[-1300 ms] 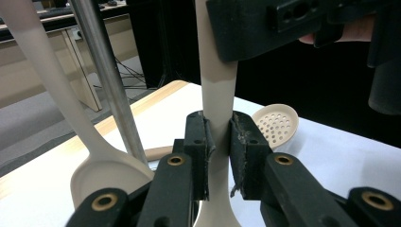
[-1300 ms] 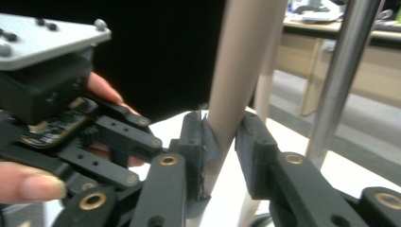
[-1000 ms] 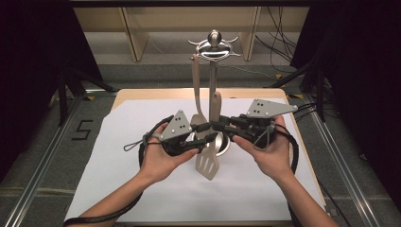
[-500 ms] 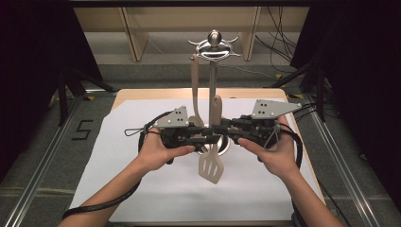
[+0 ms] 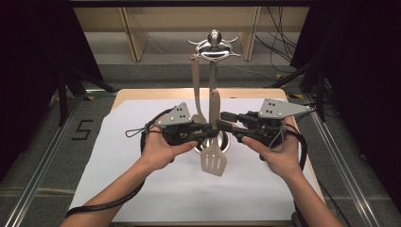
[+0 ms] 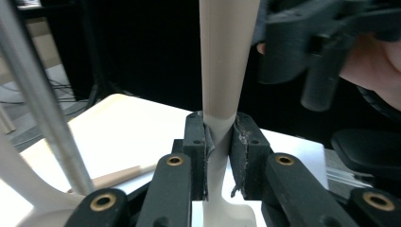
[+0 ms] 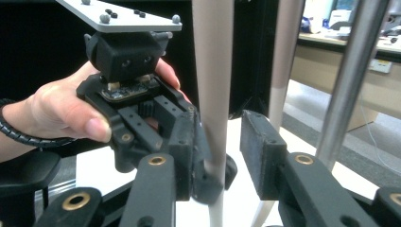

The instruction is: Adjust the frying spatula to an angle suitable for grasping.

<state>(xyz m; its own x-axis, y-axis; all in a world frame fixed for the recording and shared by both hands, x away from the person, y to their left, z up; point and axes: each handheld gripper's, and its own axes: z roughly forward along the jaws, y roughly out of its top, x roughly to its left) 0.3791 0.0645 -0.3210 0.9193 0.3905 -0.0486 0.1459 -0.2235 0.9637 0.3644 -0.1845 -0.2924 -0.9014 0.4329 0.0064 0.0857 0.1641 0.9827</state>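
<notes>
A beige slotted spatula [image 5: 213, 162] hangs head down in front of a metal utensil stand [image 5: 215, 45], its handle top below the hooks. My left gripper [image 5: 209, 134] comes in from the left and is shut on the spatula's handle [image 6: 222, 71] at its thin neck, both pads pressed on it. My right gripper [image 5: 222, 124] comes in from the right at the same height. In the right gripper view the right gripper [image 7: 220, 142] stands open, with the handle [image 7: 212, 71] between the jaws, close against the left one. The left gripper's body [image 7: 137, 61] faces it.
A second beige utensil [image 5: 196, 85] hangs from a hook of the stand, just left of the spatula. The stand's steel rod [image 7: 352, 80] rises right behind the jaws. White paper [image 5: 142, 189] covers the table; a dark floor and rails lie around it.
The left hand rose and levelled its gripper at the spatula's neck. The right gripper drew in a little toward the handle. The spatula barely shifted.
</notes>
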